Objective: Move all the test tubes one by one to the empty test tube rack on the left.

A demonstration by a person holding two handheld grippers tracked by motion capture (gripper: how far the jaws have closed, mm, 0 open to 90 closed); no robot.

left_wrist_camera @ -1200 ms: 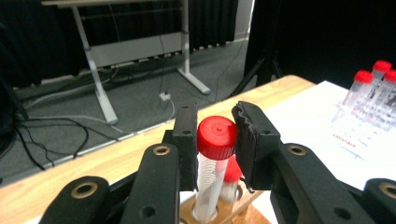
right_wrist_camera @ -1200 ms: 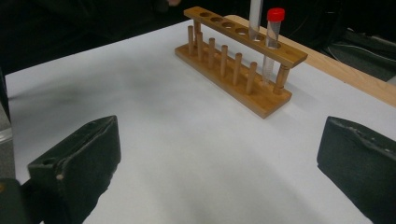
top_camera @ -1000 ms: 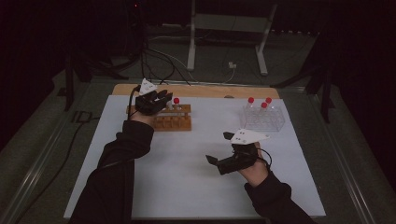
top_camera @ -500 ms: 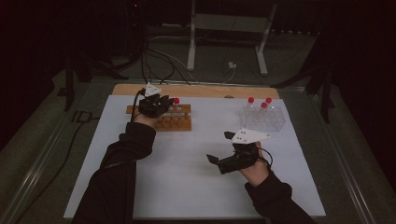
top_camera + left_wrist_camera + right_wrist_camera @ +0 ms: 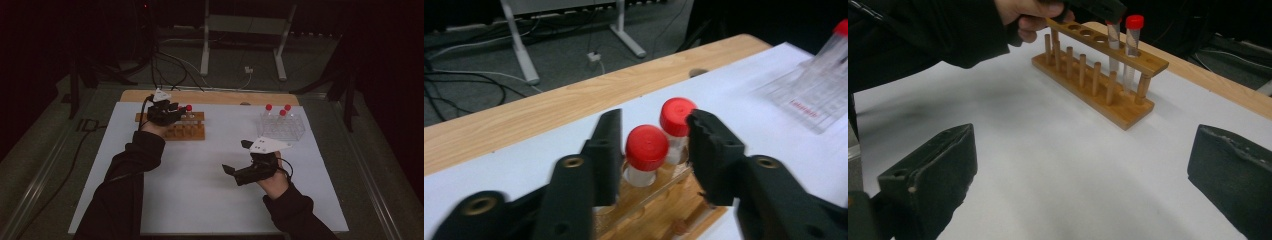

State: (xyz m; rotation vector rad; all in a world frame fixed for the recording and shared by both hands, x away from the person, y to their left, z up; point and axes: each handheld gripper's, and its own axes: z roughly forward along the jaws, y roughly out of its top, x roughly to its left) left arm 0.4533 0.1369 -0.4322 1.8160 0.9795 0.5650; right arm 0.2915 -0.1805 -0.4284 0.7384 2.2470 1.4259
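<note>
Mostly white sheet [image 5: 200, 180] over wooden table [image 5: 220, 97]; grey floor [image 5: 240, 55], dark room.

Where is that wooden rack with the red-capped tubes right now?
In the high view the wooden rack sits at the table's far left, under the left claw, with two red-capped tubes standing in its right end.

We wear long black sleeves [image 5: 127, 200], and each black plastic claw, left [image 5: 651, 150] and right [image 5: 1083, 185], has broad ridged jaws with brass-ringed screw holes, a pale grey three-cornered top plate [image 5: 269, 144] and a trailing black cable [image 5: 146, 106].
</note>
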